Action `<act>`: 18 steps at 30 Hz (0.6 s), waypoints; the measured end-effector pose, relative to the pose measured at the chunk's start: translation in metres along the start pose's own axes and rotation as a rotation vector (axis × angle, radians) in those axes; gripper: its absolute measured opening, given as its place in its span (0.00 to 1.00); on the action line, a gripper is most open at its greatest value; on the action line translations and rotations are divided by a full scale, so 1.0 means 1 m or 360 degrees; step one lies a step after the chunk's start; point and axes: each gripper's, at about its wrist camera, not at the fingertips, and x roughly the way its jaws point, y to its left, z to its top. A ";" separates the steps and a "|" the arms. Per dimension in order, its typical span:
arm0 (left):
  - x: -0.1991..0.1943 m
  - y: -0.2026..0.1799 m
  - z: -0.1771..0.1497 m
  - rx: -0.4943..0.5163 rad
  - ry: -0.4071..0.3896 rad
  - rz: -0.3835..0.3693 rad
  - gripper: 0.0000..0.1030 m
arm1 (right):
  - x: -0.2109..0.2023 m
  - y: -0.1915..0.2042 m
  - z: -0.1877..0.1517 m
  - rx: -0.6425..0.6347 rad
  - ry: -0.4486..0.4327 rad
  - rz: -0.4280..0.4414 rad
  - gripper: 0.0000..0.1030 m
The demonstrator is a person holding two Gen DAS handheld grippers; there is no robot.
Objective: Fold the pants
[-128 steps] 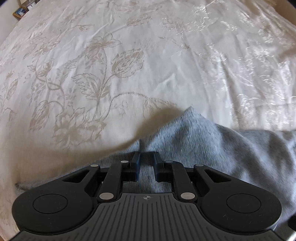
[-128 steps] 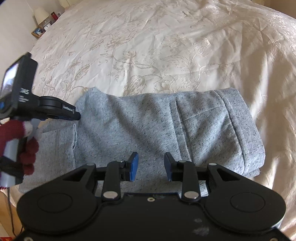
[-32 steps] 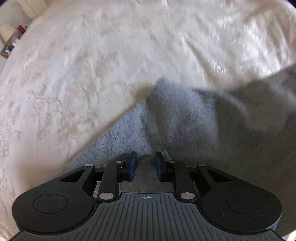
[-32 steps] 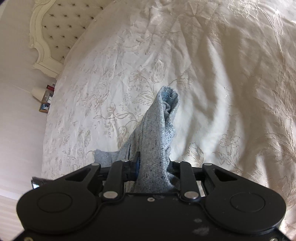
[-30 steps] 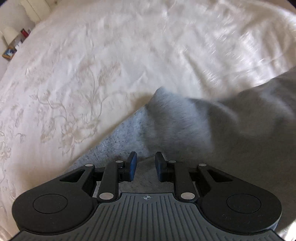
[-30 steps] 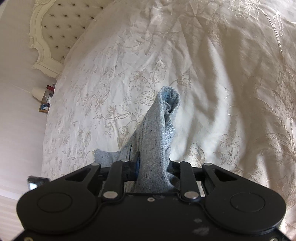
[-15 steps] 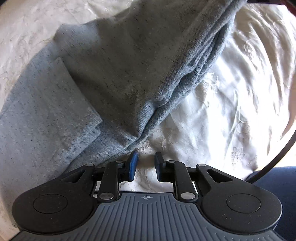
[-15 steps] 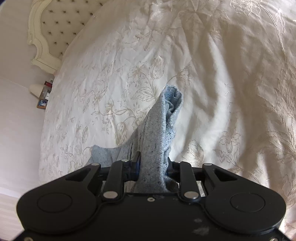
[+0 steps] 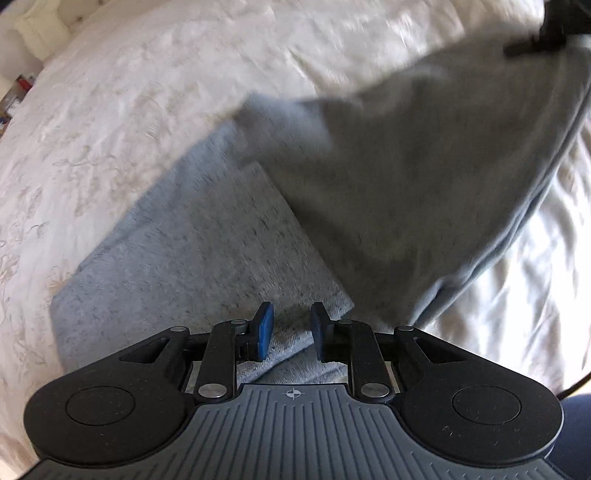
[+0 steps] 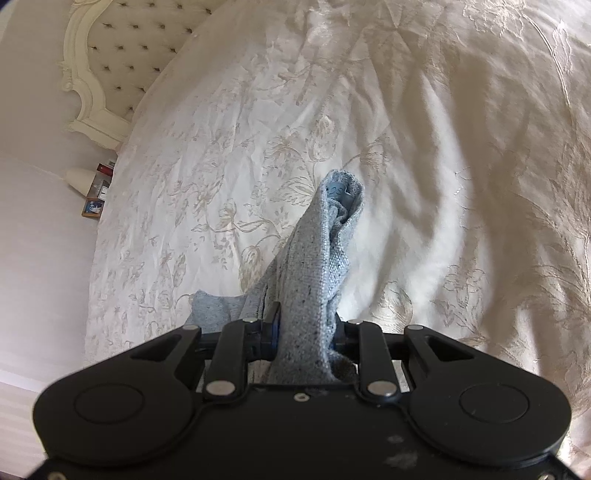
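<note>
The grey pants point(image 9: 207, 258) lie partly flat on the white floral bedspread point(image 9: 110, 110). One end is lifted up to the upper right in the left wrist view. My left gripper point(image 9: 289, 325) is open and empty just above the flat part's near edge. My right gripper point(image 10: 306, 328) is shut on a bunched fold of the pants point(image 10: 317, 266) and holds it high above the bed. The black right gripper point(image 9: 546, 33) shows at the top right corner of the left wrist view, at the raised cloth.
A cream tufted headboard point(image 10: 107, 70) stands at the far left. A bedside surface with a lamp point(image 10: 79, 179) and small items sits beside it. Something dark blue point(image 9: 576, 432) shows at the lower right.
My left gripper has let go of the pants and swung about over them. My right gripper has taken a fold and lifted it, and holds it almost still.
</note>
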 end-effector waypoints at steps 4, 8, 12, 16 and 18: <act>0.021 -0.013 -0.012 0.0159 0.0059 0.0003 0.30 | -0.002 0.003 -0.002 -0.0002 -0.0002 -0.0002 0.23; -0.003 -0.011 -0.015 0.0129 -0.0068 0.0010 0.30 | -0.004 0.007 -0.003 -0.0008 -0.0022 -0.0004 0.23; -0.013 -0.013 -0.018 0.0129 -0.0112 -0.0073 0.30 | -0.007 0.014 -0.001 -0.0025 -0.0042 0.0018 0.23; 0.017 -0.021 -0.027 0.0173 0.0056 -0.0122 0.30 | -0.013 0.029 -0.001 -0.0071 -0.0057 0.0052 0.23; 0.018 -0.022 -0.031 0.0202 0.0040 -0.0124 0.30 | -0.018 0.042 -0.004 -0.0111 -0.0071 0.0064 0.22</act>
